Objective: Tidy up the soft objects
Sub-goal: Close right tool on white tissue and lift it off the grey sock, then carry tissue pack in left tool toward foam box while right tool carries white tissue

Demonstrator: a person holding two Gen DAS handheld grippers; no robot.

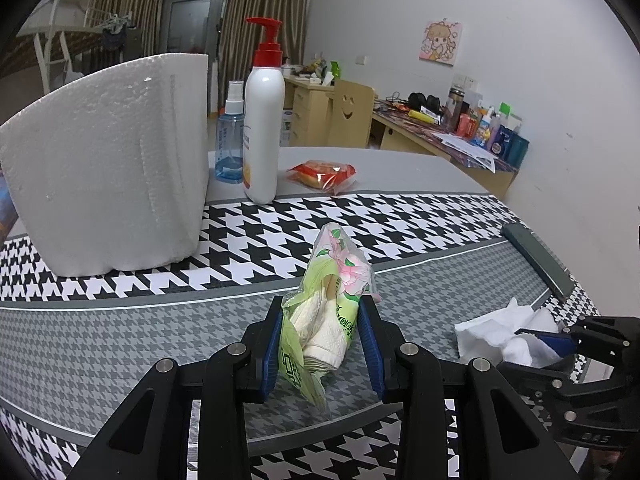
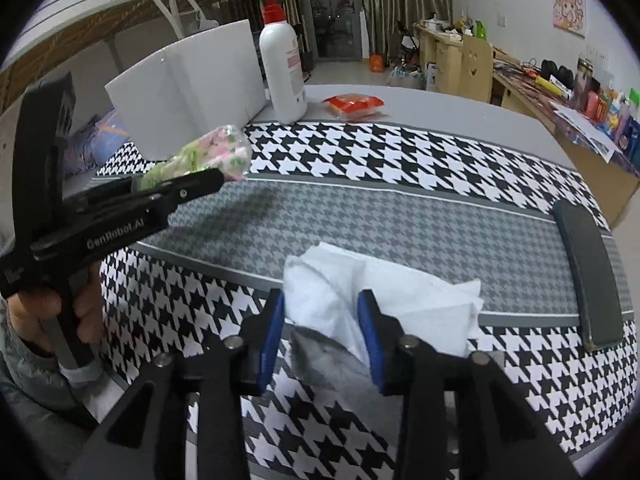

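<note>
Houndstooth cloth; left gripper clamps crinkly tissue pack, right gripper loose around crumpled tissue.

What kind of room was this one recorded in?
Probably a dormitory or shared bedroom: a raised bunk bed frame, wooden desks crowded with toiletries, and curtains across a balcony door.

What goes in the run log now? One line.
left gripper: shut on green floral tissue pack | right gripper: open around crumpled white tissue

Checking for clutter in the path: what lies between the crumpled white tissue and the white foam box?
Only bare houndstooth cloth lies between the crumpled white tissue and the white foam box; the right wrist view shows it.
</note>
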